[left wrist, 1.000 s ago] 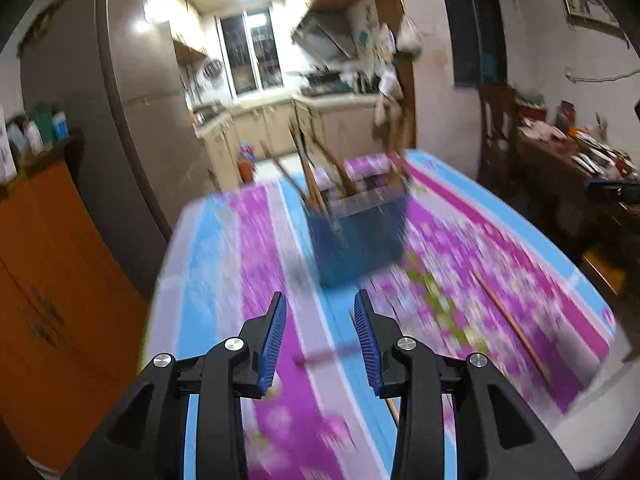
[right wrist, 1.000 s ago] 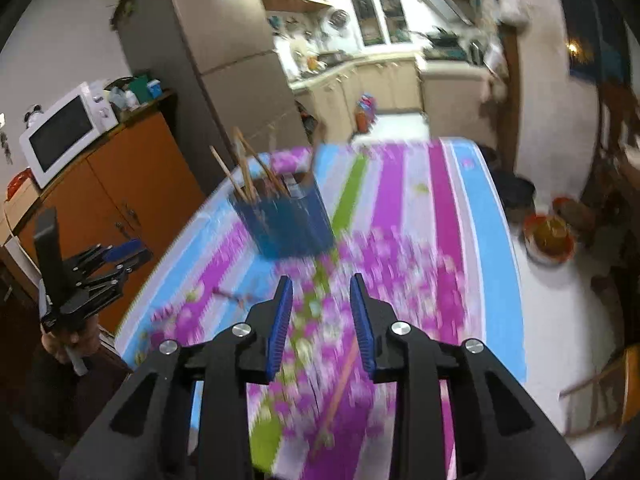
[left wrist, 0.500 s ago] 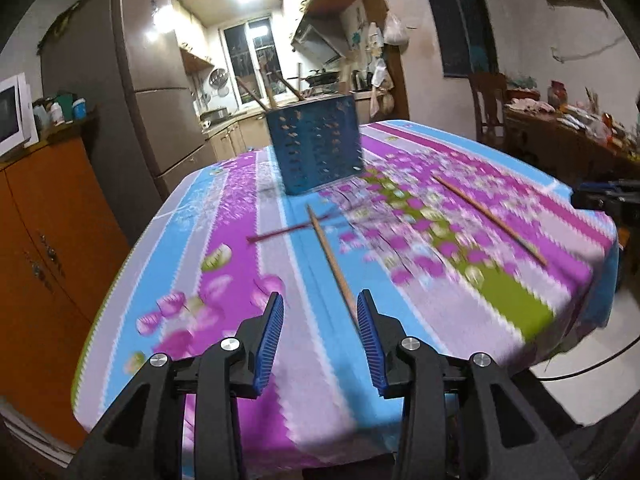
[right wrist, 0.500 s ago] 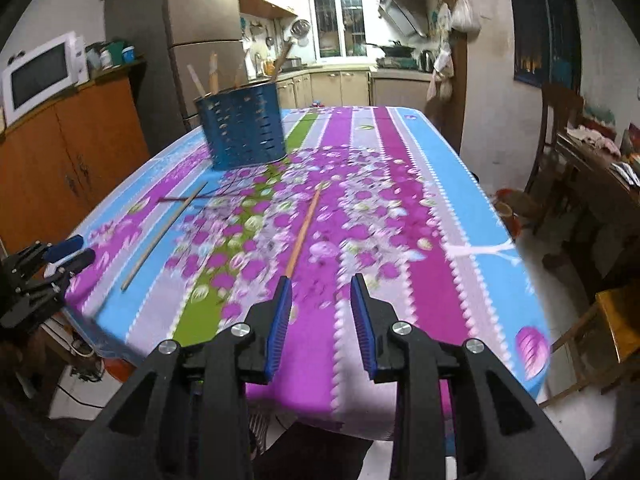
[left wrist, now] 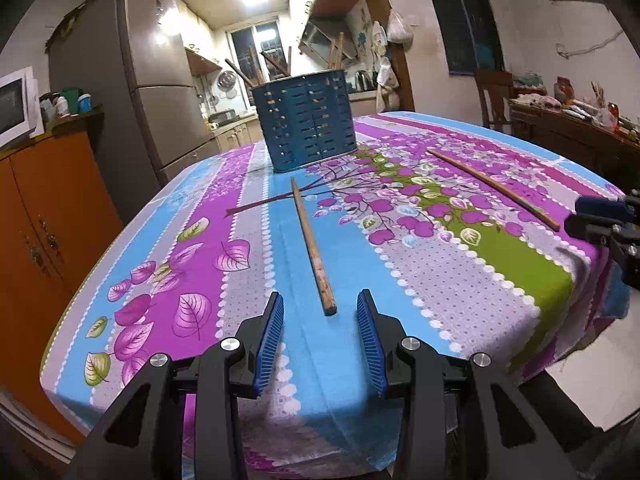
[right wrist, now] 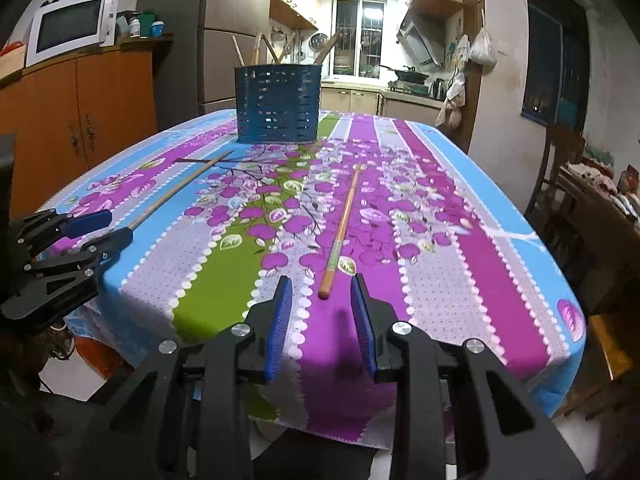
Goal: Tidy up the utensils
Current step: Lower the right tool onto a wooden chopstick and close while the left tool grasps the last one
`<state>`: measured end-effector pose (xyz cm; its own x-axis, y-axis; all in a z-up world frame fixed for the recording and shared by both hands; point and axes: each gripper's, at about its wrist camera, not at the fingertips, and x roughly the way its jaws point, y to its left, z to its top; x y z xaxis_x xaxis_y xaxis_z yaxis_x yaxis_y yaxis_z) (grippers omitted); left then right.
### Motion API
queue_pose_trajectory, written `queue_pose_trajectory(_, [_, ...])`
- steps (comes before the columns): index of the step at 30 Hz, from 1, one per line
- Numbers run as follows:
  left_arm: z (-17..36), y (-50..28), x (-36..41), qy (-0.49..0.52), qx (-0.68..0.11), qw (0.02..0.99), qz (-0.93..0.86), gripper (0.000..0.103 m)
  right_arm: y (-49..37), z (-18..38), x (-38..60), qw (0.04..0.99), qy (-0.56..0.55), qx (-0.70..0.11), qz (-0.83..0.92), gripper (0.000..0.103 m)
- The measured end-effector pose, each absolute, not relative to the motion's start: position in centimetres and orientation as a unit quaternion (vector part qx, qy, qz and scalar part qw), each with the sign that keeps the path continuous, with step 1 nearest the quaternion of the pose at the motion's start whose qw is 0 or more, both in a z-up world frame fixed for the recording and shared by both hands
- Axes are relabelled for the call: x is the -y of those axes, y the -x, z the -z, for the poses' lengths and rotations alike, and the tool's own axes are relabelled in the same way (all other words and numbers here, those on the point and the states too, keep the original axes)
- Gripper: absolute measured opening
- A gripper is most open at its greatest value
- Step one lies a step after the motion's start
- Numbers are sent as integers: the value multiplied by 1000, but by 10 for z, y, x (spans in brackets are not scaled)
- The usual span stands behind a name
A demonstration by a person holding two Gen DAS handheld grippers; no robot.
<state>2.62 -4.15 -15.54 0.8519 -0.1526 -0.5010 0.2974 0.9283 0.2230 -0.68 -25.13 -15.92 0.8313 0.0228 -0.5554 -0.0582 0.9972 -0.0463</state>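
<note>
With 2 chopsticks lying loose on the bench [left wrist: 460, 264] before the blue holder [left wrist: 306, 120], each part-open, empty gripper — left gripper [left wrist: 320, 312], right gripper [right wrist: 322, 302] — should slide forward so its chopstick's [left wrist: 312, 240] near end [right wrist: 340, 232] sits squarely between the pads before closing.

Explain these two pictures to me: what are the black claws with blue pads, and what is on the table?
No robot here: a person holds a two-finger gripper in each hand, with a camera on each looking along its fingers. One picture is from the left gripper, the other from the right gripper. Both are open and hold nothing. On the tablecloth lie two loose chopsticks: one before the left gripper, another before the right. Behind them a blue holder already has sticks in it.
</note>
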Motion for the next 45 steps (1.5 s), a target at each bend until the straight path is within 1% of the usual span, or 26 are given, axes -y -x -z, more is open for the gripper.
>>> queue_pose_trajectory(3, [157,-27,42,-145,-238,954,113,40,3,167,253,954,28,-297,-13,29])
queue_pose_trajectory(7, [158,-28,44,-142,-232,956,106,40,4,169,252,957,29,-287,-12,28])
queue_pose_trajectory(8, [158,-29,44,-141,-231,957,105,40,4,169,252,958,29,-286,-13,25])
queue_pose_trajectory(10, [158,-28,45,-138,-229,958,103,40,2,170,250,959,30,-283,-15,23])
queue_pose_trajectory(12, [158,-28,44,-132,-229,959,101,40,0,170,249,959,31,-281,-17,18])
queue_pose_trajectory(15, [159,-30,42,-124,-229,960,103,40,-3,170,247,960,32,-277,-13,16])
queue_pose_trajectory(17, [160,-30,42,-119,-229,960,107,38,-4,171,245,961,31,-275,-10,16])
queue_pose_trajectory(19, [160,-30,42,-117,-228,960,110,32,-5,171,245,962,29,-272,-7,16])
queue_pose_trajectory(22, [161,-32,43,-113,-228,960,116,27,-7,171,243,963,31,-269,-2,16])
queue_pose_trajectory(26, [162,-32,45,-108,-225,961,120,23,-8,173,244,964,24,-266,-1,15])
queue_pose_trajectory(28, [162,-31,46,-110,-223,961,124,19,-8,174,244,965,21,-263,-1,15])
queue_pose_trajectory(37, [164,-32,46,-101,-217,963,124,19,-10,176,245,966,3,-259,8,15])
queue_pose_trajectory(42, [165,-33,44,-91,-216,963,132,13,-8,178,246,968,-7,-252,11,15])
queue_pose_trajectory(43, [165,-33,44,-89,-216,963,132,11,-8,178,246,968,-8,-251,13,14])
queue_pose_trajectory(45, [165,-34,42,-84,-217,963,134,10,-7,178,247,969,-10,-247,18,9])
